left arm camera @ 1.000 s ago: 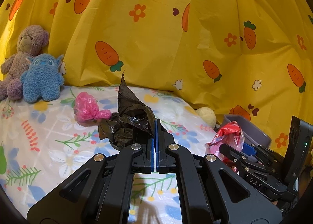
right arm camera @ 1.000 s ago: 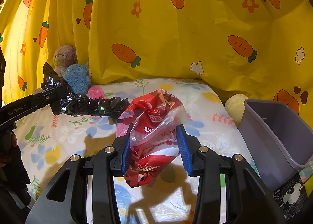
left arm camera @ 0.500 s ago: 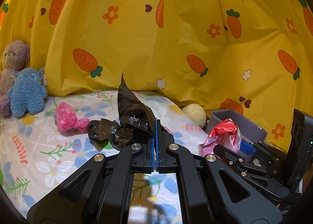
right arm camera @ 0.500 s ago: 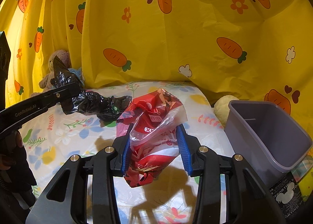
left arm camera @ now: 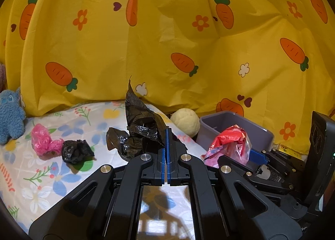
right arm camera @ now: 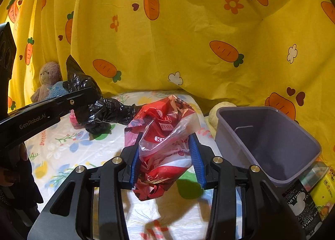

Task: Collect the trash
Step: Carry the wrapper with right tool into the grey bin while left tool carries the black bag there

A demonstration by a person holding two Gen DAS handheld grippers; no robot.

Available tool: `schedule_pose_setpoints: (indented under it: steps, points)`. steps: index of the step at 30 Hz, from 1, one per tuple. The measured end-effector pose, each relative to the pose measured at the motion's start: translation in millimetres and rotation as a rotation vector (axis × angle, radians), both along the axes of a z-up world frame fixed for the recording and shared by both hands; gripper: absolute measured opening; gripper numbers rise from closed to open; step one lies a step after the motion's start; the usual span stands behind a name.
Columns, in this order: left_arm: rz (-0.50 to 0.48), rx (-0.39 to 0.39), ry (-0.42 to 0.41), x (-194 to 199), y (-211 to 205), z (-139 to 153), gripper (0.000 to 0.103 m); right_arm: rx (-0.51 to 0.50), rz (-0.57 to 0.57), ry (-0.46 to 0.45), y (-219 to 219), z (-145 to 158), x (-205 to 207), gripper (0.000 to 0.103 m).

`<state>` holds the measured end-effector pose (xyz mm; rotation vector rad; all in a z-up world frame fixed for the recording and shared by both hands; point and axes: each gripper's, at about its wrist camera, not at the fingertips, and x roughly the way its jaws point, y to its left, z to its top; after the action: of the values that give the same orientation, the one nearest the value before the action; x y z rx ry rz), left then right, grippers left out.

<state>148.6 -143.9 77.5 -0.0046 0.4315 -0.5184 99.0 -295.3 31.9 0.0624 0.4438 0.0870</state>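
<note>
My left gripper (left arm camera: 167,135) is shut on a crumpled black plastic bag (left arm camera: 142,127) and holds it above the bed; the bag also shows in the right wrist view (right arm camera: 100,110). My right gripper (right arm camera: 166,145) is shut on a red and clear snack wrapper (right arm camera: 165,135), which also shows in the left wrist view (left arm camera: 228,145), just left of the grey bin (right arm camera: 270,145). A second black bag wad (left arm camera: 76,151) and a pink bag (left arm camera: 43,141) lie on the floral sheet (left arm camera: 62,177).
A yellow carrot-print curtain (left arm camera: 167,41) hangs behind the bed. A blue plush (left arm camera: 10,118) and a brown teddy (right arm camera: 47,78) sit at the far left. A cream plush ball (left arm camera: 185,121) lies beside the bin. A box (right arm camera: 322,194) stands right of the bin.
Both grippers have moved right toward the bin with their loads. The second black wad, hidden a second ago, now shows on the sheet, and the plush toys have slid to the left edge.
</note>
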Motion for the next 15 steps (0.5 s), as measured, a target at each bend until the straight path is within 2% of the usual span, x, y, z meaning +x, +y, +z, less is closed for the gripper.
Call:
schedule_pose_setpoints:
  steps: [9, 15]
  points:
    - [-0.092, 0.023, -0.022, 4.1, -44.5, 9.2, 0.0, -0.001, -0.084, -0.015, -30.9, 6.0, -4.4, 0.042]
    - [-0.16, 0.044, -0.025, 11.7, -77.4, 13.9, 0.0, 0.012, -0.189, -0.029, -65.1, 11.5, -3.6, 0.043]
